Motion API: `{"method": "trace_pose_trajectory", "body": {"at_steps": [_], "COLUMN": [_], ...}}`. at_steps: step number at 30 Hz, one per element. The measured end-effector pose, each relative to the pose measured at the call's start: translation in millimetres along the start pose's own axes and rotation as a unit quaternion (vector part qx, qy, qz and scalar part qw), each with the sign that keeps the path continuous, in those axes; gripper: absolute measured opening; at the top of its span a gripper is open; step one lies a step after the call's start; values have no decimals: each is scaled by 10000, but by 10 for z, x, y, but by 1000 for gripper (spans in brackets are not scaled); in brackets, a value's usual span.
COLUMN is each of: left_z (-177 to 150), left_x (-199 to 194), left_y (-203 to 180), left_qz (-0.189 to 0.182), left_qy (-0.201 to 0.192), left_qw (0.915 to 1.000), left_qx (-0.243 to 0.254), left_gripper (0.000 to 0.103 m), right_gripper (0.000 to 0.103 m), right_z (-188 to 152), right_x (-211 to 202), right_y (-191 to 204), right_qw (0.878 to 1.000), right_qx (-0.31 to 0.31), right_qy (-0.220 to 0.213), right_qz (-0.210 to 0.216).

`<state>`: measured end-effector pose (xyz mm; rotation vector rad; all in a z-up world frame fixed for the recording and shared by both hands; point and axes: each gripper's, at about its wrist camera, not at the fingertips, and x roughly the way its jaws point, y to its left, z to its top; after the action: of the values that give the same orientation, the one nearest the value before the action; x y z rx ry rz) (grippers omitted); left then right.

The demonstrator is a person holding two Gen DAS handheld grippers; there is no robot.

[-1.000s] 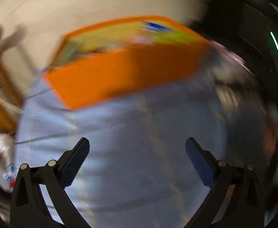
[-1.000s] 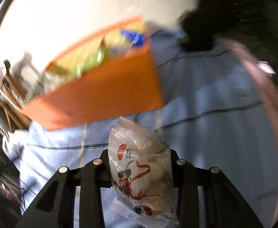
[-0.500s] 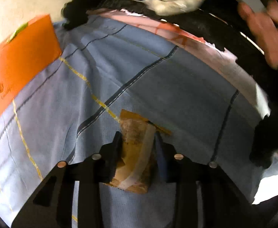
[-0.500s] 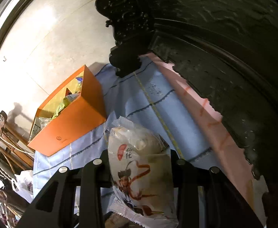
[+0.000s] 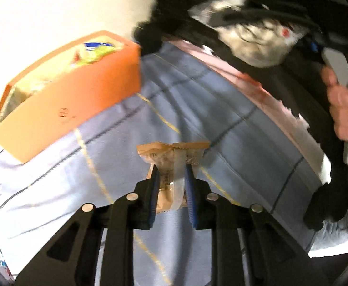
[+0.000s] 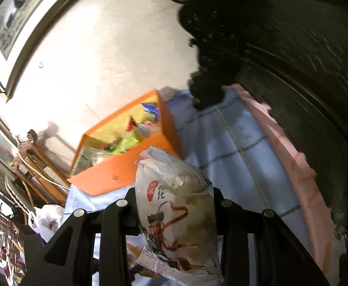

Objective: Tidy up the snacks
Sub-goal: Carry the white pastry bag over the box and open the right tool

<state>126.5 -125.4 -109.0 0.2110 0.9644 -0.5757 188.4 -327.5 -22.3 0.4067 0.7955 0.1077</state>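
Cream plaster wall (image 6: 107, 54); dark-framed panda painting (image 6: 14, 7) upper left. Carved dark wooden furniture (image 6: 305, 59) right. Light-blue checked tablecloth (image 5: 197, 109) covers table.

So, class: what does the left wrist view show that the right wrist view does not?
Only the left wrist view: the brown snack packet clamped in the left tongs, and the person's hand.

Only the right wrist view: the panda picture and the wooden chair.

Both: the orange box of snacks, the blue checked cloth, and the white bun packet.
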Motion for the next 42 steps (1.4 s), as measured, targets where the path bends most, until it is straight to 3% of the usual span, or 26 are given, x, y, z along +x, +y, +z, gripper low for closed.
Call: {"method": "trace_pose_trajectory", "body": {"at_steps": [4, 9, 13, 16, 17, 18, 19, 20, 21, 22, 23, 25, 28, 32, 34, 42], "left_z": [144, 555, 1035, 1383, 1462, 1518, 1549, 1578, 1584, 1556, 1508, 1396, 1211, 987, 848, 427], "left_x": [-271, -705, -854, -703, -611, -528, -453, -379, -342, -348, -374, -441, -616, -986, -1173, -1618], "left_y": [330, 772, 1215, 1601, 1718, 1812, 1889, 1979, 2042, 2064, 2064, 2028, 1836, 1494, 1304, 627], "left_qz": [287, 780, 1172, 1254, 1361, 1442, 1540, 1684, 1774, 1922, 2035, 1958, 2174, 2446, 2373, 2102], "left_qy": [-291, -854, -1270, -1231, -1130, -1036, -920, -768, -656, -670, -704, -641, -512, -602, -662, -739], "left_qw": [9989, 9924, 9823, 9786, 9771, 9761, 9744, 9706, 9668, 9611, 9561, 9550, 9512, 9442, 9454, 9520], "left_qx": [-232, -420, -727, -1070, -1186, -1249, -1354, -1540, -1717, -1866, -1987, -2133, -2131, -2120, -2133, -2098], "left_gripper": [20, 20, 20, 20, 20, 21, 33, 76, 99, 99, 99, 99, 99, 99, 99, 99], "right_gripper": [36, 36, 36, 37, 41, 51, 90, 99, 99, 99, 99, 99, 99, 99, 99, 99], "right_z": [115, 485, 894, 1188, 1234, 1268, 1292, 1287, 1278, 1249, 1215, 1085, 808, 271, 36, -497], "right_x": [-46, 79, 459, 1013, 1174, 1336, 1547, 1646, 1712, 1739, 1729, 1617, 1375, 855, 593, -33], "right_y": [205, 560, 943, 1219, 1266, 1308, 1342, 1357, 1358, 1350, 1338, 1280, 1186, 994, 939, 1027], "right_qw": [9995, 9970, 9929, 9913, 9913, 9910, 9905, 9901, 9898, 9882, 9872, 9854, 9795, 9726, 9695, 9712], "right_qx": [-260, -544, -940, -1088, -1100, -1116, -1124, -1147, -1174, -1206, -1199, -1129, -1176, -1064, -1055, -1264], "right_qy": [-117, -244, -194, 189, 341, 520, 753, 805, 772, 757, 770, 785, 834, 899, 858, 631], "right_qz": [111, 490, 702, 714, 641, 518, 254, 36, -245, -556, -721, -1001, -1406, -1862, -2039, -1920]}}
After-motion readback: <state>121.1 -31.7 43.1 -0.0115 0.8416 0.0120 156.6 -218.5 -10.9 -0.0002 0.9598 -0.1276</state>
